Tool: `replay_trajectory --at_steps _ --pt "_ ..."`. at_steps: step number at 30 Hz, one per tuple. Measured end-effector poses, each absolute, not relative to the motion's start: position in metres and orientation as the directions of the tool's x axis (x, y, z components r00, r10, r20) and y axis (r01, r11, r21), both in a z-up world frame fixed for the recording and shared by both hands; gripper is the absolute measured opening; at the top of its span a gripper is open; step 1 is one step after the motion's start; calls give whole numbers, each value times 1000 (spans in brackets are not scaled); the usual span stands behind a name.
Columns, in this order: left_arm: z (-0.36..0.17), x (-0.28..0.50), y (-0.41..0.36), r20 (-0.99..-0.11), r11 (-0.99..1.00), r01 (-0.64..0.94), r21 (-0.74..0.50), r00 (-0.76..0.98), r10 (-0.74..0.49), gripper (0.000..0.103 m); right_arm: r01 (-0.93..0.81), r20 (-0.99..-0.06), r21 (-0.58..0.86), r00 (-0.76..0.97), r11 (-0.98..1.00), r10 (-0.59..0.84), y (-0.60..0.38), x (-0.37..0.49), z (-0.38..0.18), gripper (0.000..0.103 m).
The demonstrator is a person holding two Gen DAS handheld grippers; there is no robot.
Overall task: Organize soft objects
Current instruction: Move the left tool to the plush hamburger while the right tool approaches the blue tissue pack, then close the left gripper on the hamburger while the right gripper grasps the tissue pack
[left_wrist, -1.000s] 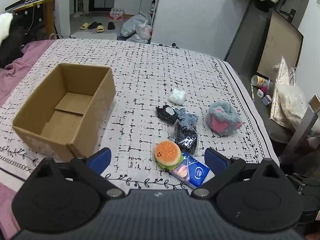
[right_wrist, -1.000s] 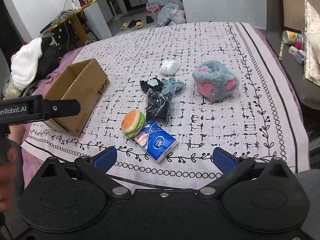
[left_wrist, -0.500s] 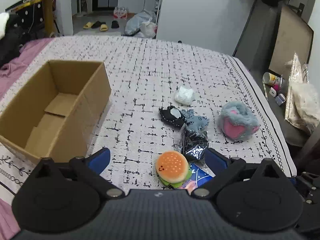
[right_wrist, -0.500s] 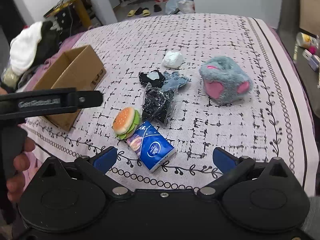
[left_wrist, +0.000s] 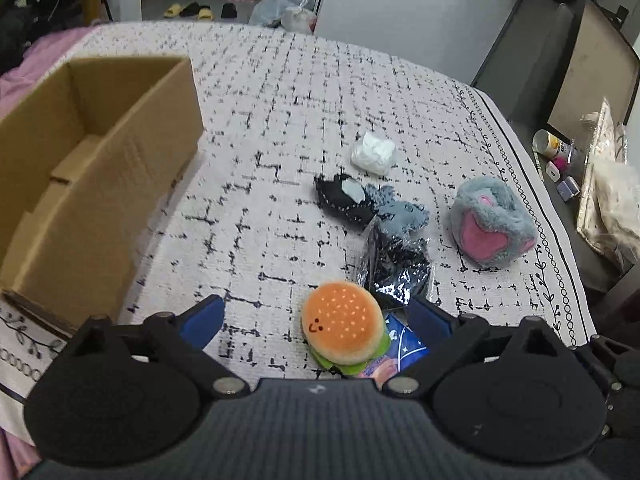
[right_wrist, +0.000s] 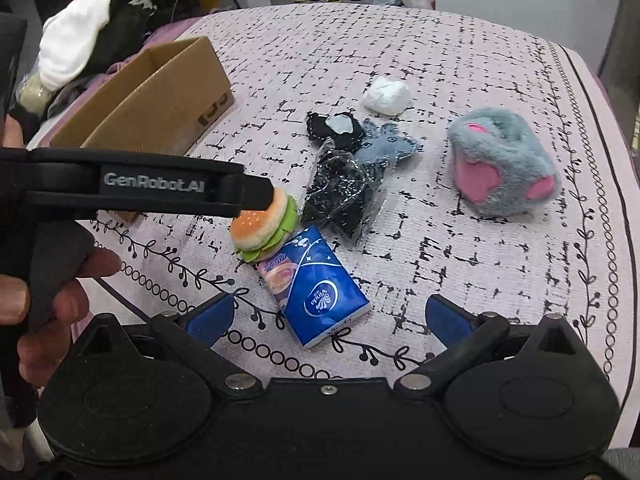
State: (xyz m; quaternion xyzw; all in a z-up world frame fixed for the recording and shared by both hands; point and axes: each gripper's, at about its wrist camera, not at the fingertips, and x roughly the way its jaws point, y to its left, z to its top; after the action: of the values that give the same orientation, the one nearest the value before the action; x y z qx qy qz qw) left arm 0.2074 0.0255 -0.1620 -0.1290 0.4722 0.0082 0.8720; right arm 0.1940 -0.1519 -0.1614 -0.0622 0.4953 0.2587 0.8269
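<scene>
Right now my left gripper [left_wrist: 316,318] stands wide open with the plush burger [left_wrist: 343,328] between its blue fingers, closer to the right one, nothing clamped. The burger leans on the blue tissue pack [right_wrist: 314,290] at its 4 o'clock, the cardboard box [left_wrist: 86,168] sits at 10 o'clock, and the crinkly black packet [left_wrist: 394,264] lies near at 1 o'clock, with the grey-pink plush [left_wrist: 490,226] beyond at 2. My right gripper [right_wrist: 326,318] hangs open and empty over the bedspread [right_wrist: 480,276], the tissue pack between its fingers.
</scene>
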Motion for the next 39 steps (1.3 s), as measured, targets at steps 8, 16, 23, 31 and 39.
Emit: replay_trajectory --at_steps 8,16,23,31,39 --pt "-180 218 28 -834 950 -162 -268 533 -144 81 -516 -858 132 367 846 358 -138 204 -173 102" --pt "-189 224 23 -832 948 -133 -290 525 -181 59 -540 -868 89 370 837 331 -126 210 -188 84" --pt "-190 222 26 -826 938 -133 -321 524 -209 45 -533 -869 115 355 838 345 -128 208 -190 57" --pt "-168 208 31 -794 938 -110 -328 570 -211 44 -491 -870 145 351 859 347 -136 200 -181 39" --pt "-147 189 30 -767 952 -71 -299 612 -196 44 -446 -850 186 374 875 371 -143 193 -175 21"
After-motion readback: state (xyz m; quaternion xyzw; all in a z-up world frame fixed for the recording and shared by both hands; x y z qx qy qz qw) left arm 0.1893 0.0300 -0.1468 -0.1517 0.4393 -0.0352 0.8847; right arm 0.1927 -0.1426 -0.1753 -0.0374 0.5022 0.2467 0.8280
